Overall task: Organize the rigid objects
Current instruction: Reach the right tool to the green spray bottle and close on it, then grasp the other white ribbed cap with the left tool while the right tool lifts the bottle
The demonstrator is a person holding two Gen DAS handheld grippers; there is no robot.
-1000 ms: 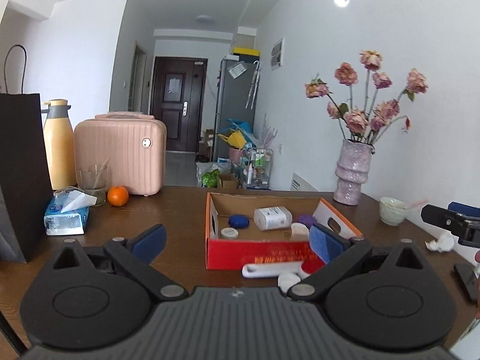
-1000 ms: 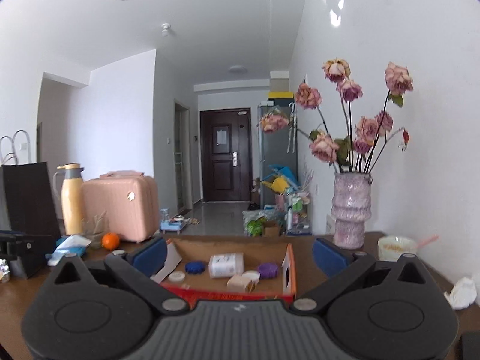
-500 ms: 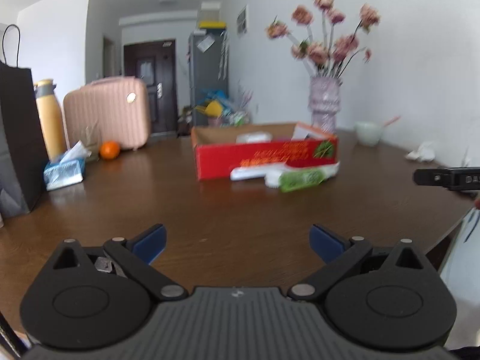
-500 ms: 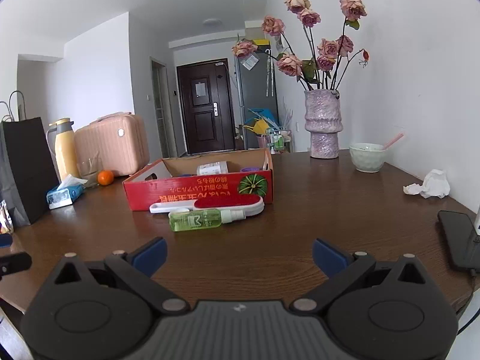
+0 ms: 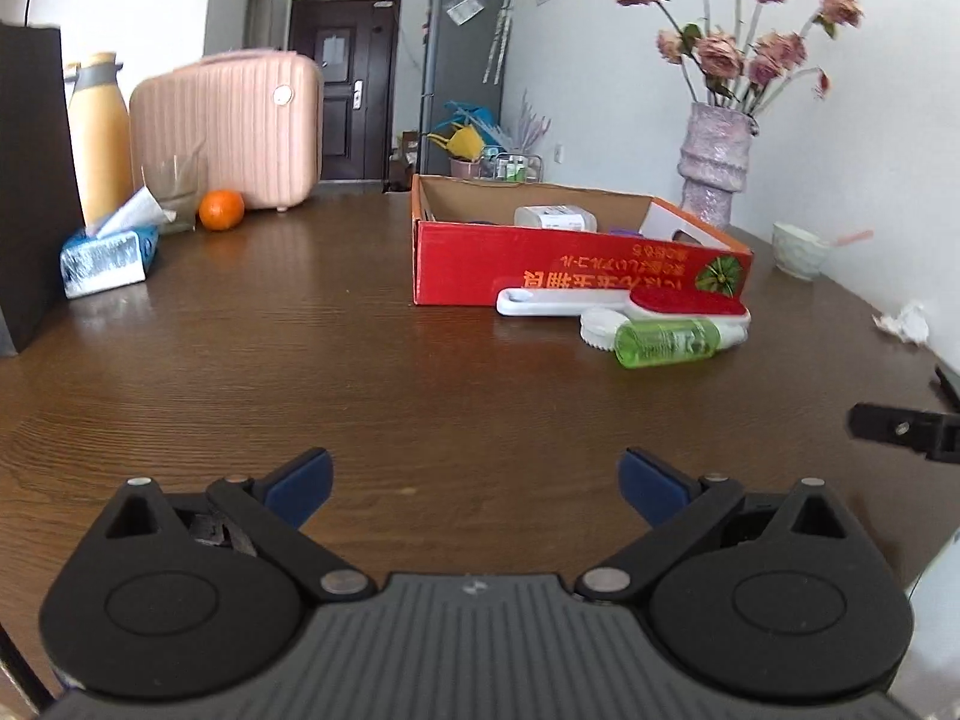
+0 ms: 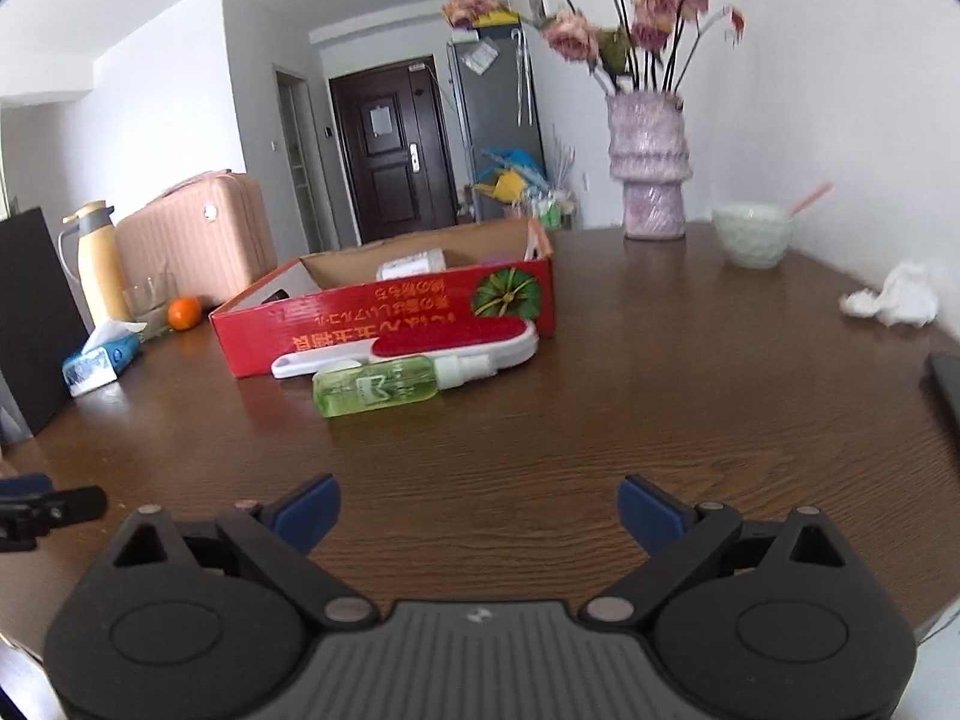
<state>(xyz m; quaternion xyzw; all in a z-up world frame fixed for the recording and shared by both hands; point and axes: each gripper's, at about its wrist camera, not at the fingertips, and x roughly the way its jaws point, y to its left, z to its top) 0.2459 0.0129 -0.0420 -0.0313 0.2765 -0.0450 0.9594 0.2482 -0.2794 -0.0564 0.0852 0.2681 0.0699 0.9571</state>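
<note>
Right wrist: green bottle (image 6: 375, 387) lies beyond spread tongs (image 6: 477, 510).

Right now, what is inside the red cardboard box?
Inside the red cardboard box, a white container lies on its side, with something purple beside it. The front wall covers the box floor, so anything lower stays unseen.

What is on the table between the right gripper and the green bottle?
Nothing. In the right wrist view, only bare brown table lies between the open right gripper and the green bottle, which lies on its side.
</note>
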